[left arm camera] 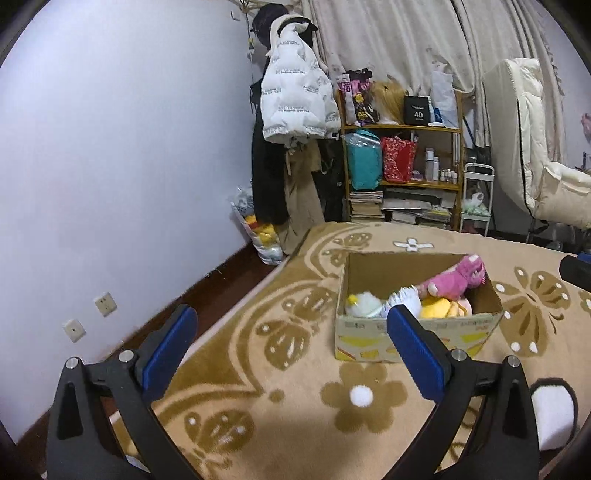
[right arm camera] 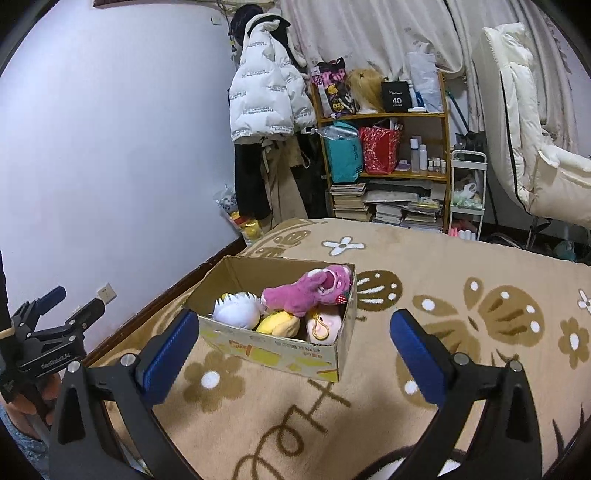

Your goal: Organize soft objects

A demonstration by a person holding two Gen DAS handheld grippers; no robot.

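Soft toys sit together inside the open cardboard box (right arm camera: 280,350), which rests on the beige flower-and-butterfly blanket (right arm camera: 461,258) of the bed. On top you have the pink plush (right arm camera: 306,291), lying slanted with its head toward the box's far right corner. Below it, from left to right in your right wrist view, are the white spiky plush (right arm camera: 238,310), the yellow plush (right arm camera: 277,322) and a pale pink plush with a gold clasp (right arm camera: 325,325), all touching one another.

Your left hand-held gripper (left arm camera: 291,350) is spread wide with nothing between its blue pads (left arm camera: 171,350); it hovers over the blanket just short of the box's near left corner, and its right pad overlaps the box's front edge in that view. Your right hand-held gripper (right arm camera: 293,350) is likewise spread and empty, with the box's front wall showing between its fingers.

In the right wrist view, your left hand-held gripper appears again at the far left edge, well apart from the box. A black-rimmed white plush piece (left arm camera: 554,417) lies on the blanket at the lower right of the left wrist view.

Beyond the bed stand a wooden shelf (right arm camera: 384,114) stacked with bags, bottles and books, a white puffer jacket (right arm camera: 266,99) hanging beside it, and pale curtains (right arm camera: 369,33).
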